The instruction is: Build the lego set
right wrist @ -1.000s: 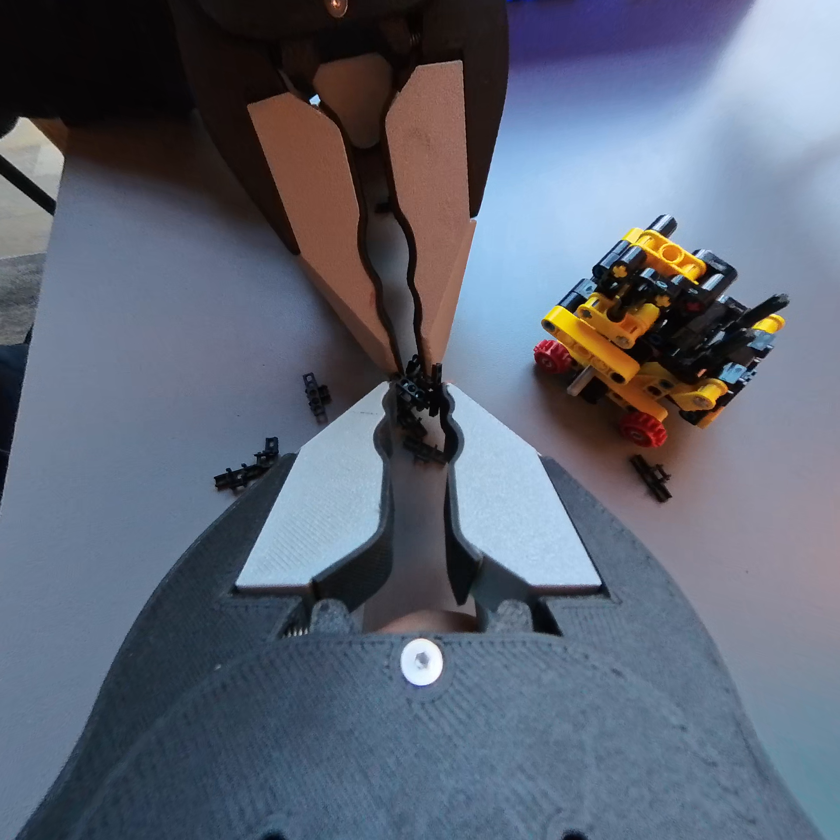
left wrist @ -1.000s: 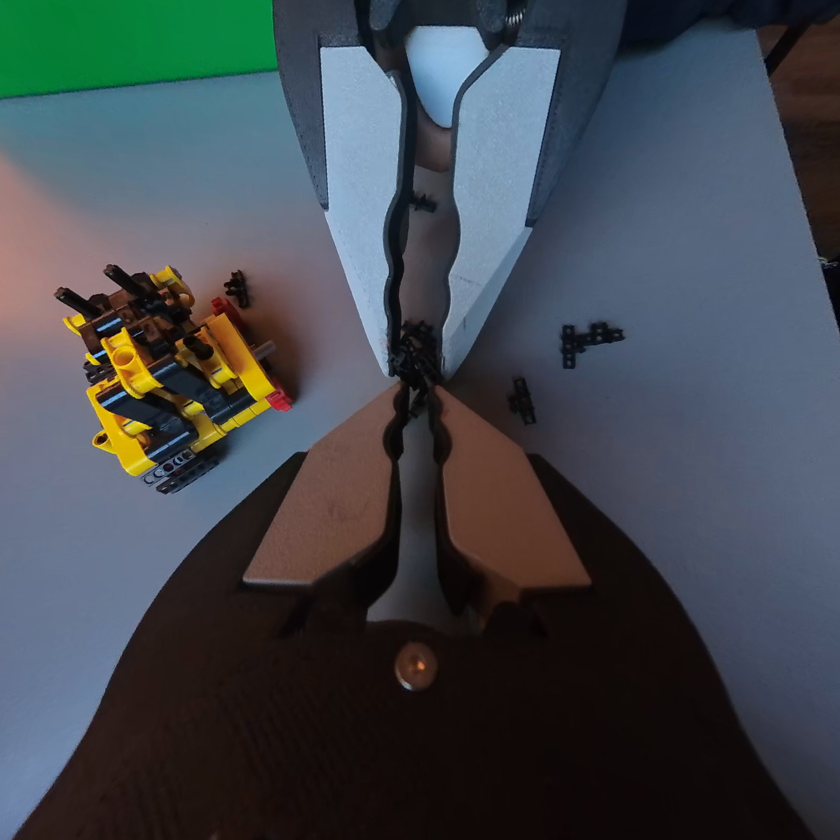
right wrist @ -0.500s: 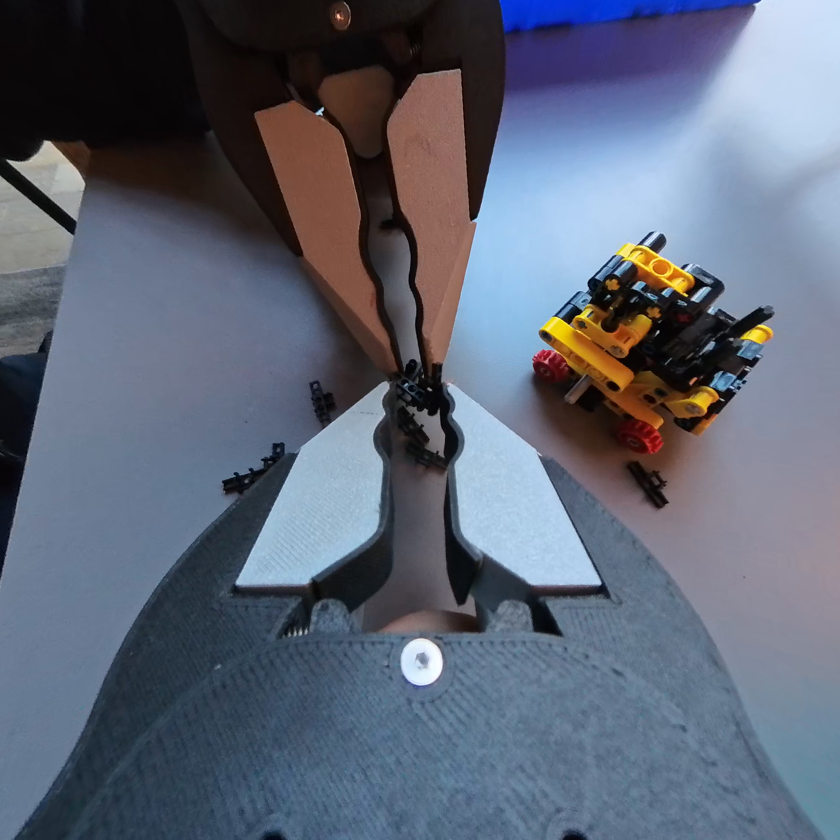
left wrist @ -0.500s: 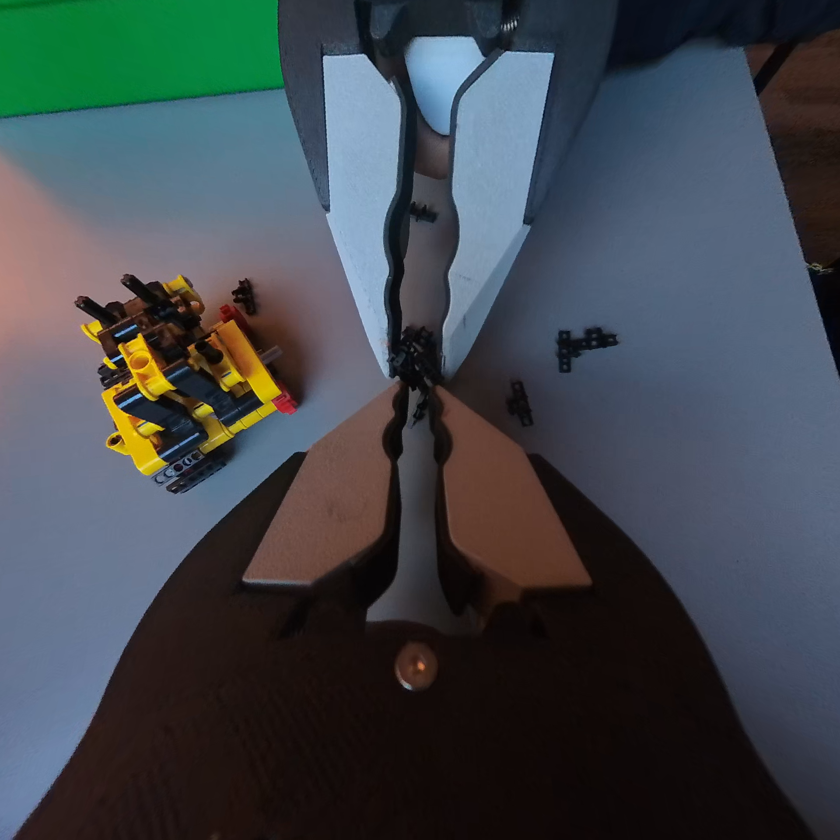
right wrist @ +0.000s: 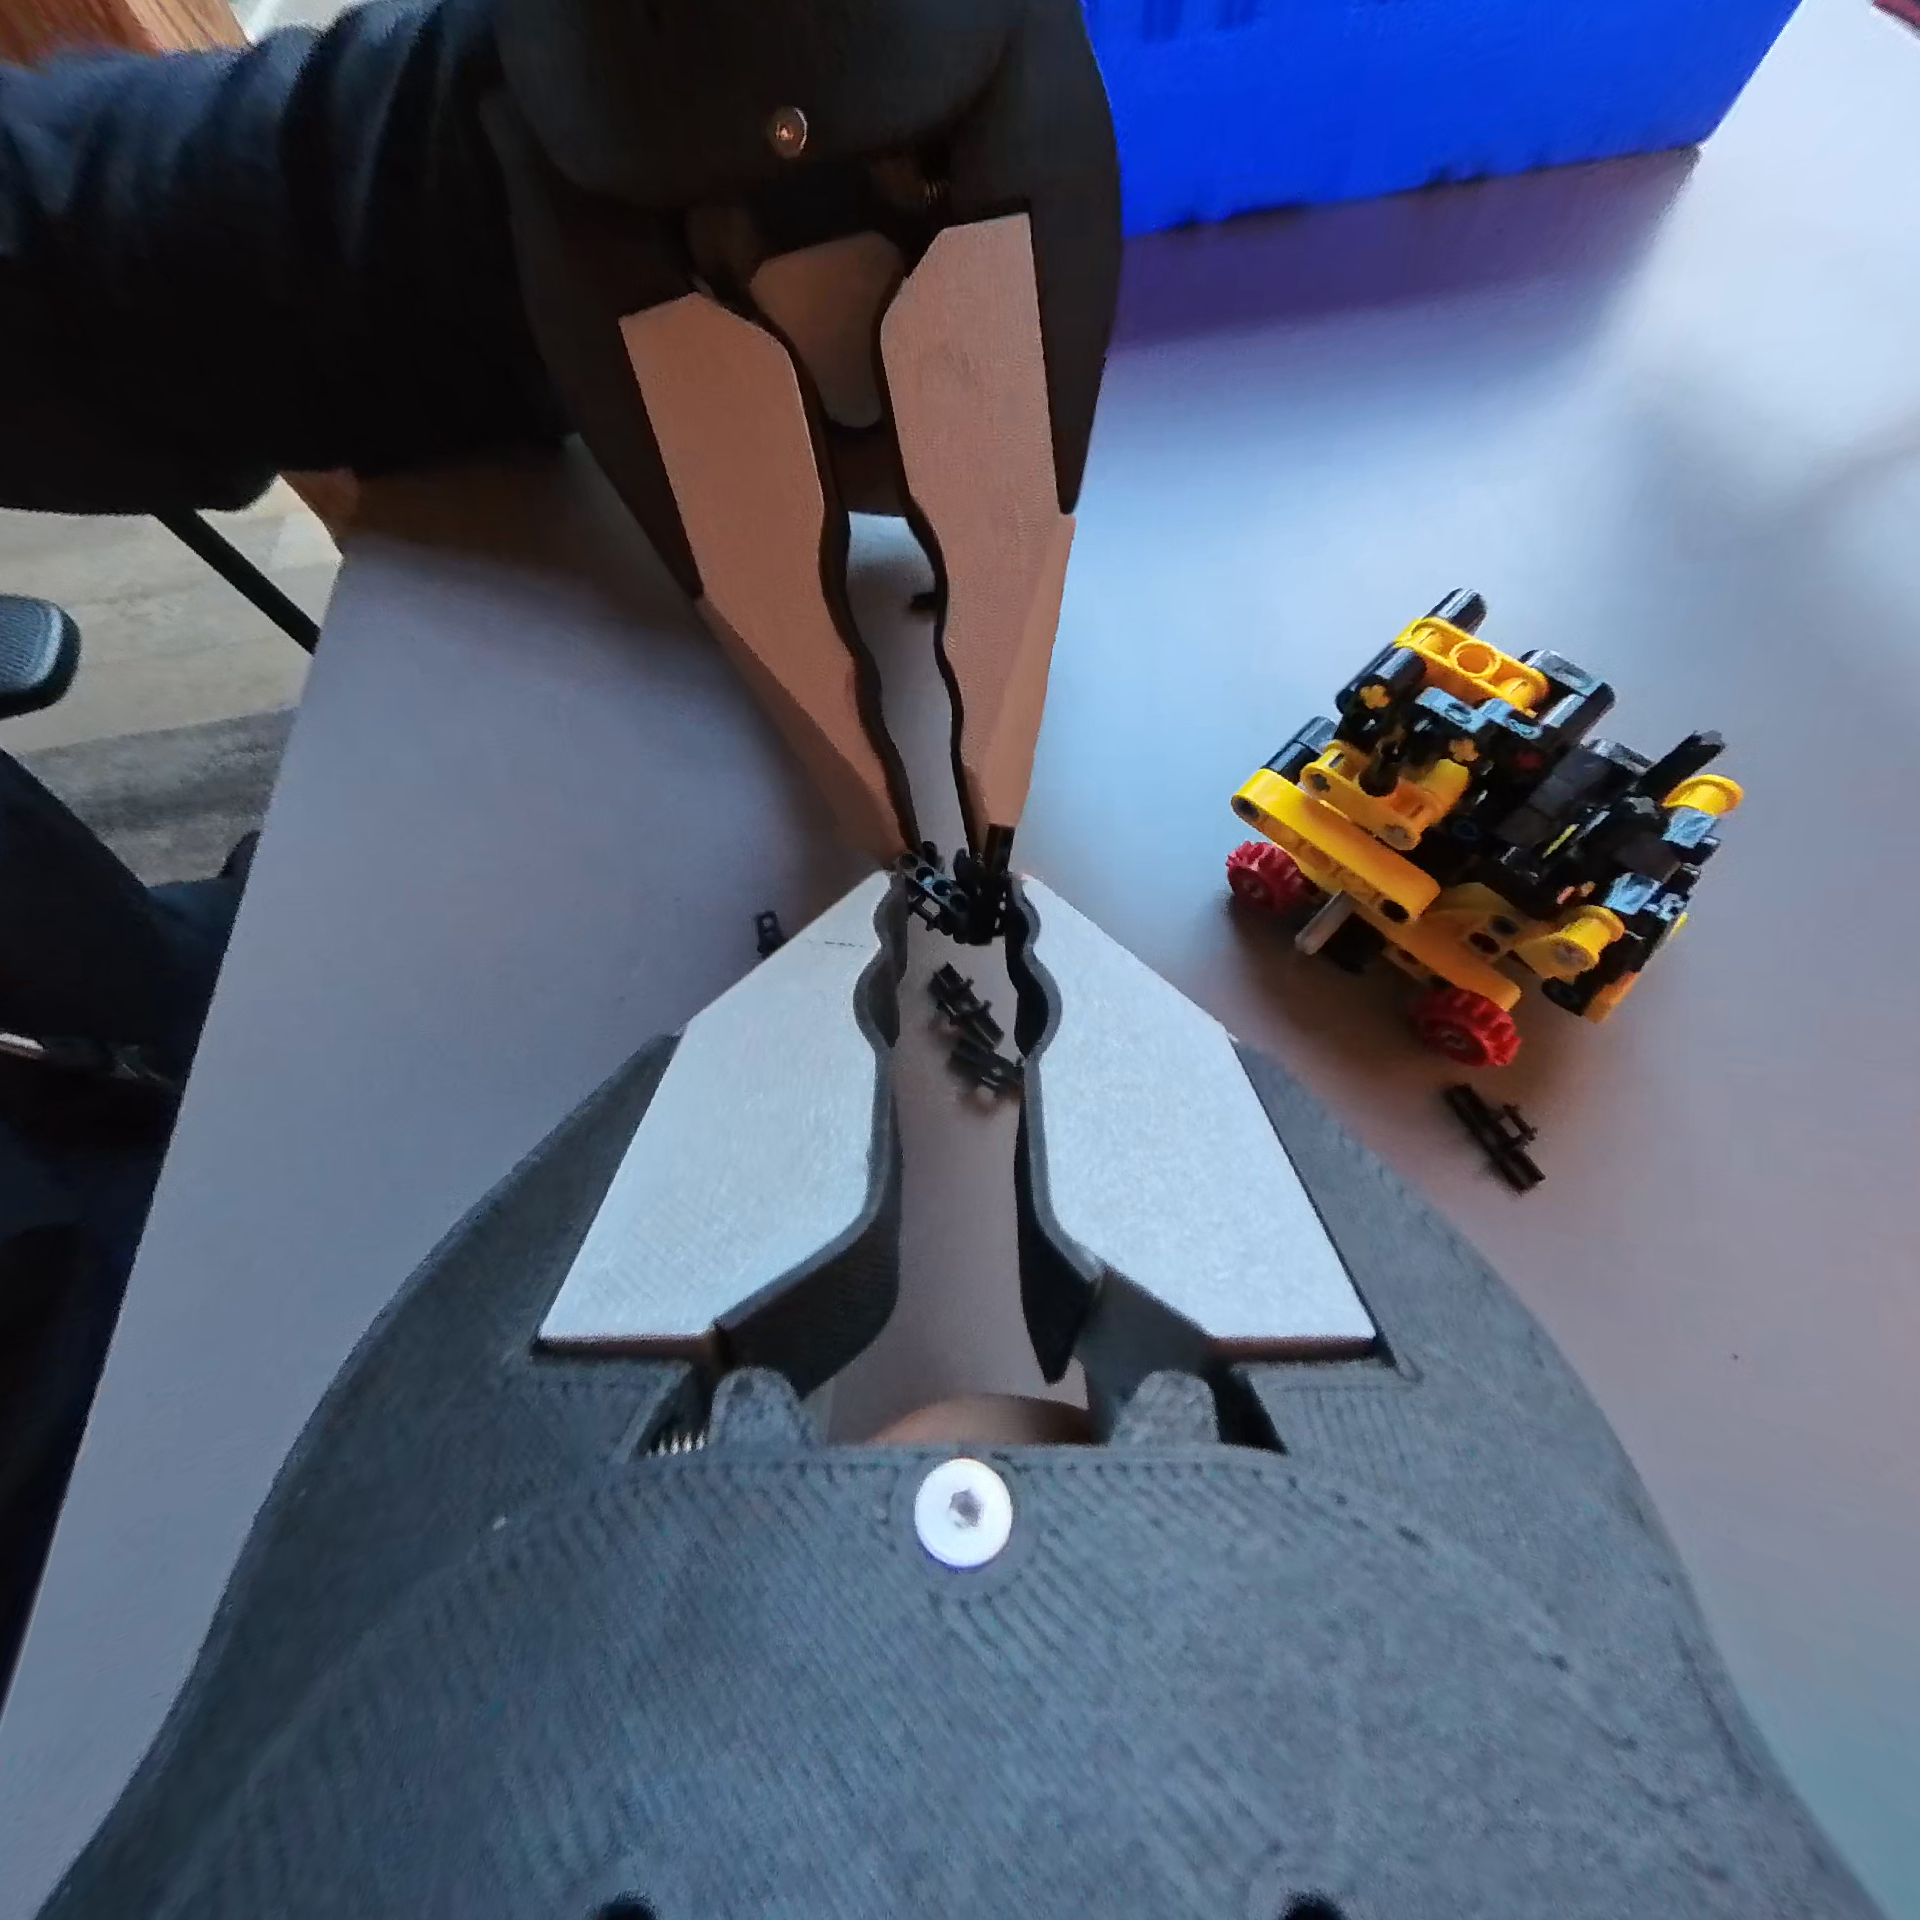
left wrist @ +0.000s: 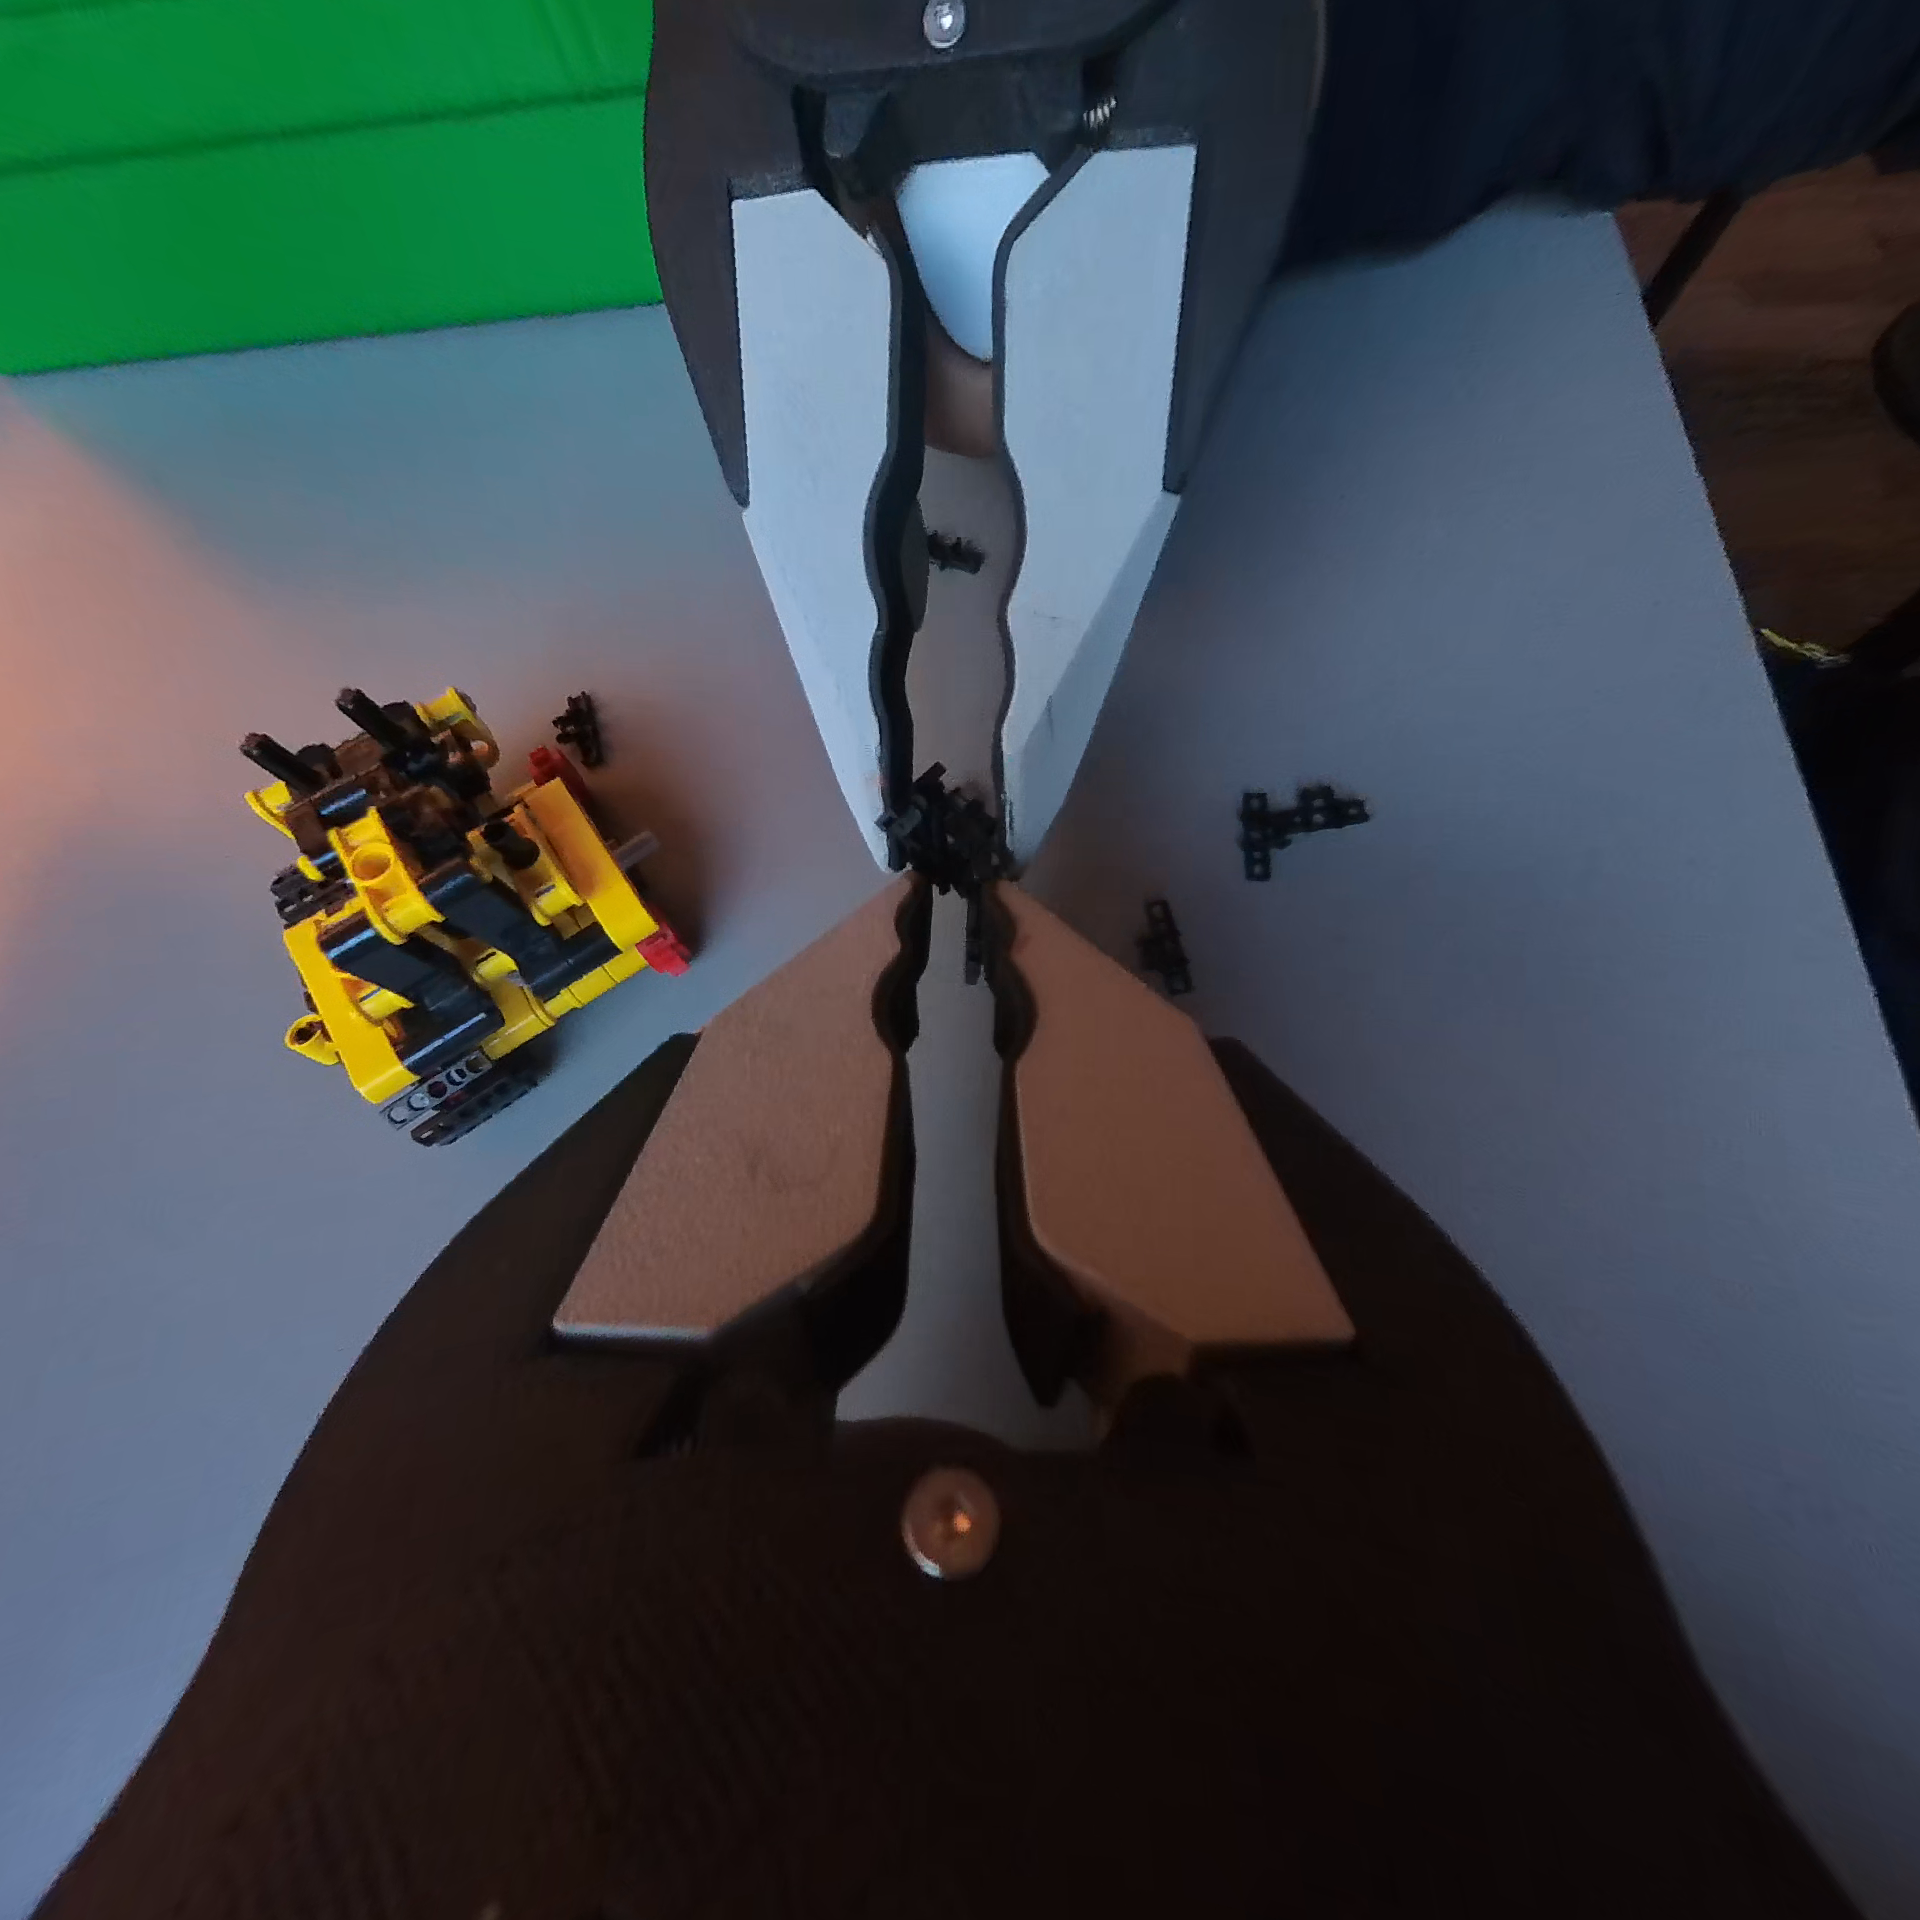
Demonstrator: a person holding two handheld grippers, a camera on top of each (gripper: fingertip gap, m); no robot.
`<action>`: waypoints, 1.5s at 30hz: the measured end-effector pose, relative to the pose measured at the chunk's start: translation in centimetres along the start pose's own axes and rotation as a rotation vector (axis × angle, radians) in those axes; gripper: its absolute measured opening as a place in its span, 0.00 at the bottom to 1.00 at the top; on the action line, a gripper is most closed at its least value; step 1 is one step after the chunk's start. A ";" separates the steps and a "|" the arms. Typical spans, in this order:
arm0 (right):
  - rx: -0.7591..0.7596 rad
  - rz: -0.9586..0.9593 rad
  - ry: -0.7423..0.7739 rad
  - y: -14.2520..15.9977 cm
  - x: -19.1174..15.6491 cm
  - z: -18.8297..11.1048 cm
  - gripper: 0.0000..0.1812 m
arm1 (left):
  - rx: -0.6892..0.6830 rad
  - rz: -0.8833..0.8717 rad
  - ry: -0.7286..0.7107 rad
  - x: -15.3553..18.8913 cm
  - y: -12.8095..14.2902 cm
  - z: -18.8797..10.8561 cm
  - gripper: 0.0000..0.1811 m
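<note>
My left gripper (left wrist: 956, 906), with tan fingers, and my right gripper (right wrist: 956, 896), with grey fingers, meet tip to tip above the grey table (left wrist: 1455, 1039). Each is shut on a small cluster of black track links (left wrist: 948, 836), which also shows in the right wrist view (right wrist: 951, 899). The links join between the two tips. A short chain of links (right wrist: 971, 1029) shows between my right fingers. The partly built yellow and black vehicle (left wrist: 447, 914) stands on the table to the left of the left gripper, and shows at the right in the right wrist view (right wrist: 1475, 831).
Loose black links lie on the table: an L-shaped group (left wrist: 1294, 821), a single piece (left wrist: 1162, 935), one by the vehicle (left wrist: 580, 727), and a strip (right wrist: 1496, 1138). A green backdrop (left wrist: 312, 156), a blue bin (right wrist: 1403, 94) and the table's edge (left wrist: 1683, 436) bound the area. My two grippers' fingertips are within a few centimetres of each other. From either gripper's tips it is about 5 centimeters to the single piece (left wrist: 1162, 935).
Both grippers stay clamped tip to tip on the black links. The right wrist view has tilted up, bringing the blue bin and a dark sleeve into view. The vehicle has not moved.
</note>
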State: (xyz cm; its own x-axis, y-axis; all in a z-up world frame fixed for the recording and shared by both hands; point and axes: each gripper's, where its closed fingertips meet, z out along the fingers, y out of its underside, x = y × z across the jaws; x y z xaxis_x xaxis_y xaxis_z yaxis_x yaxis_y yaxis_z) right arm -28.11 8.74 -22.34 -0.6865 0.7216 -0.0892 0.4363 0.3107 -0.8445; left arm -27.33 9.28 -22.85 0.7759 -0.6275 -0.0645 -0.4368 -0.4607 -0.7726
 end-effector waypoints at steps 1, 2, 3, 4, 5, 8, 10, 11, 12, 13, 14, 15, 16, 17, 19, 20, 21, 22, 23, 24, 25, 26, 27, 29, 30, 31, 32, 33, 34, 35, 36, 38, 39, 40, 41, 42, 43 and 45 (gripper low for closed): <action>0.012 0.006 -0.007 -0.1 0.0 -0.1 0.09 | 0.005 0.002 0.000 0.0 -0.1 -0.1 0.03; 0.026 0.012 -0.014 -0.3 -0.1 -0.2 0.09 | 0.011 0.005 -0.004 0.0 -0.3 -0.2 0.03; 0.041 0.017 -0.022 -0.5 -0.1 -0.3 0.08 | 0.017 0.008 -0.007 0.0 -0.4 -0.3 0.03; 0.056 0.021 -0.030 -0.7 -0.2 -0.4 0.08 | 0.026 0.008 -0.009 0.0 -0.6 -0.4 0.03; 0.071 0.026 -0.037 -0.9 -0.2 -0.6 0.08 | 0.035 0.008 -0.012 -0.1 -0.8 -0.5 0.03; 0.107 0.029 -0.053 -1.4 -0.4 -0.9 0.08 | 0.060 0.008 -0.016 0.0 -1.3 -0.9 0.02; 0.115 0.029 -0.059 -1.6 -0.5 -1.0 0.08 | 0.065 0.014 -0.019 0.0 -1.5 -1.0 0.02; 0.116 0.029 -0.060 -1.6 -0.5 -0.9 0.08 | 0.063 0.018 -0.021 0.1 -1.6 -1.0 0.02; 0.117 0.031 -0.062 -1.6 -0.5 -0.9 0.08 | 0.063 0.020 -0.023 0.1 -1.6 -1.0 0.02; 0.117 0.032 -0.063 -1.6 -0.5 -0.9 0.08 | 0.062 0.021 -0.024 0.1 -1.5 -0.9 0.02; 0.118 0.031 -0.064 -1.6 -0.5 -0.9 0.08 | 0.061 0.020 -0.022 0.1 -1.5 -0.9 0.02; 0.121 0.029 -0.064 -1.6 -0.6 -0.9 0.08 | 0.065 0.018 -0.020 0.1 -1.6 -1.0 0.02; 0.127 0.028 -0.064 -1.7 -0.6 -1.0 0.08 | 0.070 0.016 -0.019 0.1 -1.6 -1.0 0.02; 0.133 0.027 -0.066 -1.8 -0.6 -1.1 0.08 | 0.076 0.016 -0.019 0.1 -1.7 -1.1 0.02; 0.152 0.030 -0.072 -2.1 -0.7 -1.2 0.08 | 0.088 0.018 -0.022 0.1 -2.0 -1.3 0.01; 0.163 0.035 -0.076 -2.2 -0.7 -1.3 0.08 | 0.094 0.020 -0.024 0.1 -2.1 -1.4 0.01; 0.175 0.042 -0.083 -2.4 -0.7 -1.4 0.08 | 0.100 0.021 -0.026 0.1 -2.2 -1.5 0.01; 0.190 0.051 -0.090 -2.6 -0.8 -1.5 0.08 | 0.107 0.023 -0.028 0.1 -2.4 -1.6 0.02; 0.207 0.058 -0.097 -2.8 -0.8 -1.7 0.08 | 0.116 0.025 -0.032 0.1 -2.6 -1.7 0.02; 0.226 0.064 -0.104 -3.0 -0.8 -1.8 0.08 | 0.128 0.027 -0.035 0.1 -2.8 -1.8 0.02; 0.248 0.071 -0.111 -3.3 -0.9 -2.0 0.08 | 0.141 0.028 -0.040 0.1 -3.1 -2.0 0.02; 0.270 0.080 -0.120 -3.6 -0.9 -2.2 0.08 | 0.154 0.029 -0.044 0.1 -3.4 -2.2 0.02; 0.293 0.092 -0.129 -3.9 -0.9 -2.5 0.08 | 0.166 0.030 -0.051 0.1 -3.7 -2.4 0.02; 0.334 0.118 -0.141 -4.5 -0.8 -2.8 0.08 | 0.186 0.036 -0.071 -0.1 -4.2 -2.7 0.02; 0.351 0.123 -0.146 -4.7 -0.8 -3.0 0.08 | 0.195 0.041 -0.081 -0.1 -4.4 -2.9 0.02; 0.366 0.124 -0.148 -4.9 -0.9 -3.2 0.08 | 0.205 0.045 -0.089 -0.1 -4.6 -3.0 0.02; 0.381 0.124 -0.149 -5.1 -0.9 -3.3 0.08 | 0.215 0.048 -0.095 -0.2 -4.9 -3.1 0.02; 0.396 0.127 -0.152 -5.3 -0.9 -3.5 0.08 | 0.225 0.050 -0.100 -0.2 -5.1 -3.2 0.02; 0.415 0.134 -0.157 -5.5 -0.9 -3.6 0.08 | 0.237 0.049 -0.104 -0.2 -5.3 -3.4 0.02; 0.438 0.142 -0.162 -5.8 -0.9 -3.8 0.08 | 0.249 0.048 -0.109 -0.3 -5.5 -3.6 0.02; 0.461 0.151 -0.170 -6.0 -0.9 -4.0 0.08 | 0.263 0.048 -0.116 -0.4 -5.7 -3.7 0.02; 0.504 0.171 -0.188 -6.5 -0.9 -4.3 0.08 | 0.289 0.047 -0.126 -0.4 -6.2 -4.1 0.01; 0.525 0.180 -0.197 -6.8 -0.9 -4.5 0.08 | 0.302 0.049 -0.132 -0.5 -6.4 -4.3 0.01; 0.544 0.187 -0.205 -7.0 -1.0 -4.7 0.08 | 0.314 0.053 -0.139 -0.5 -6.7 -4.4 0.01; 0.560 0.192 -0.212 -7.2 -1.0 -4.9 0.08 | 0.324 0.056 -0.147 -0.5 -6.9 -4.6 0.01; 0.572 0.197 -0.215 -7.4 -0.9 -5.1 0.08 | 0.330 0.059 -0.155 -0.5 -7.1 -4.7 0.02; 0.581 0.200 -0.216 -7.5 -0.9 -5.2 0.08 | 0.334 0.062 -0.163 -0.5 -7.3 -4.7 0.02; 0.592 0.205 -0.216 -7.6 -0.8 -5.4 0.08 | 0.340 0.067 -0.173 -0.5 -7.5 -4.7 0.03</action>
State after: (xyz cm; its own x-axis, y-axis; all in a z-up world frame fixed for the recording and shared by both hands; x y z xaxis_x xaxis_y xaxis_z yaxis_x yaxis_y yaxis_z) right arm -27.68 9.15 -13.02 -0.7519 0.5704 -0.3307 0.2194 -0.2565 -0.9413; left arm -26.59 10.11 -14.03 0.8287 -0.5207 -0.2053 -0.3360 -0.1695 -0.9265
